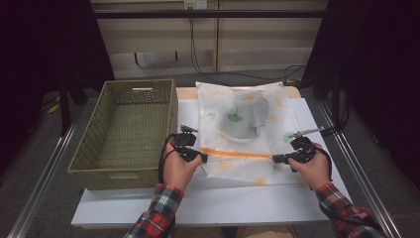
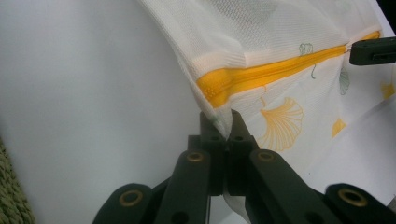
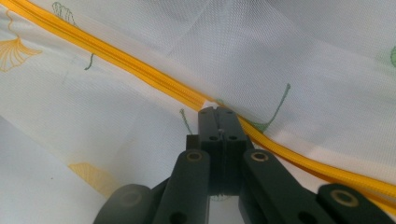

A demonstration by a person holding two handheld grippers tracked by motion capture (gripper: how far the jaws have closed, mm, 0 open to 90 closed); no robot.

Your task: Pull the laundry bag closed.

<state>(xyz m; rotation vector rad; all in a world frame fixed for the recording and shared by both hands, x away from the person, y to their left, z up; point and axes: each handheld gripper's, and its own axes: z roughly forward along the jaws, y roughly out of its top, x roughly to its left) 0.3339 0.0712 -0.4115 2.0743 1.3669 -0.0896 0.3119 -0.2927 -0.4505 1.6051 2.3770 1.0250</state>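
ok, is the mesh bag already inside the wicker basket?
No. In the high view the mesh bag lies flat on the white table, to the right of the wicker basket, which has nothing in it.

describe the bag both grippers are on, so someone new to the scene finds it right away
On the white table, right of the woven green basket, lies a flat white mesh bag with something dark inside showing through. The left gripper and right gripper are shut on its two side edges. Its orange zipper and printed ginkgo leaves set it apart.
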